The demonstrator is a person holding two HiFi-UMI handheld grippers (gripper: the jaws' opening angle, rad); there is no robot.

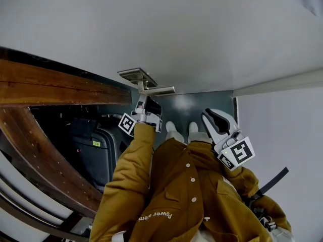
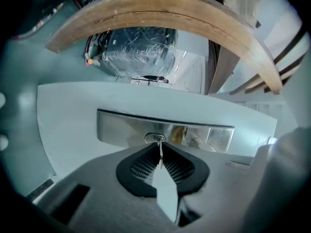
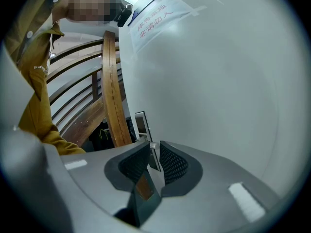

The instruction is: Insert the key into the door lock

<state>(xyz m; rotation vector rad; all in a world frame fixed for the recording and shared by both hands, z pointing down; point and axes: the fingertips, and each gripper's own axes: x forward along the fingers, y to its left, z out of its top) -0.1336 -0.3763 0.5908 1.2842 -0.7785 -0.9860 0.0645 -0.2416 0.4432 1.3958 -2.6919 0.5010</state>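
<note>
At the brushed silver metal lock plate [image 2: 121, 127] on the white door [image 2: 68, 110]: the thin silver metal key [image 2: 160, 157] has its tip at the plate's round keyhole [image 2: 151, 138]; depth not discernible. Left gripper [image 2: 160, 143] points straight at the plate, black ribbed pads [image 2: 143, 166] pinching the key. Right gripper [image 3: 154, 152] is well apart from the plate, fingers slightly spread, nothing between them.

Left gripper [image 2: 159, 147] jaws clamped; right gripper [image 3: 154, 152] jaws slightly parted.
</note>
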